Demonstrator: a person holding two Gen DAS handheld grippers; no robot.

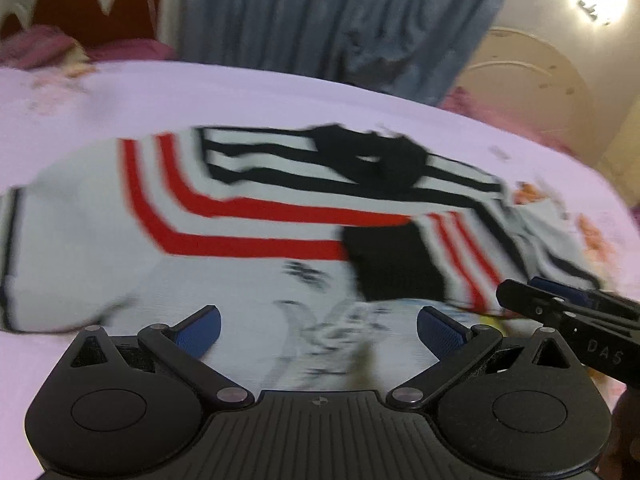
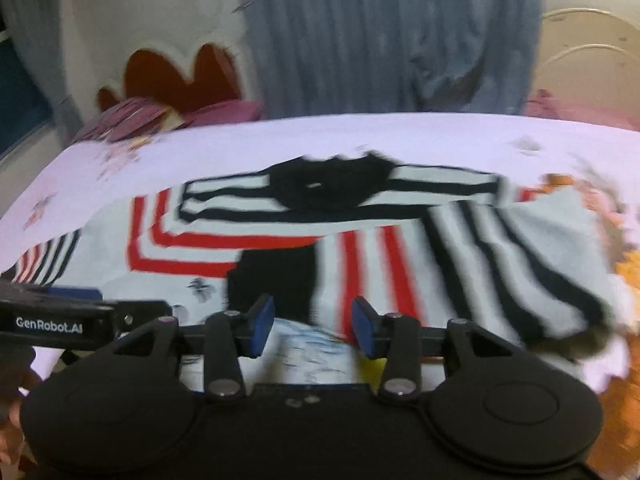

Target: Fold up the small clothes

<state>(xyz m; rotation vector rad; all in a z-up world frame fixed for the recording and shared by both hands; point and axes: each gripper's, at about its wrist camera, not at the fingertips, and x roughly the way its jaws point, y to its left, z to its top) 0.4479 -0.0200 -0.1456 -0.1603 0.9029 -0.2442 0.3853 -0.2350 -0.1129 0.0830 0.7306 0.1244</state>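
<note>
A white shirt (image 2: 280, 248) with red and black stripes and a black collar lies spread on the bed (image 2: 240, 140), which wears a pale lilac floral sheet. Its right sleeve is folded inward across the chest. At twelve o'clock behind the bed hangs a blue-grey curtain (image 2: 380, 32); at ten o'clock sit pink pillows (image 2: 160, 116) below a scalloped headboard (image 2: 176, 68). The left gripper (image 1: 318, 330) hovers over the shirt's lower front, jaws wide apart, holding nothing. The right gripper (image 2: 314, 326) stands partly open above the hem, empty too. Both views are blurred.
</note>
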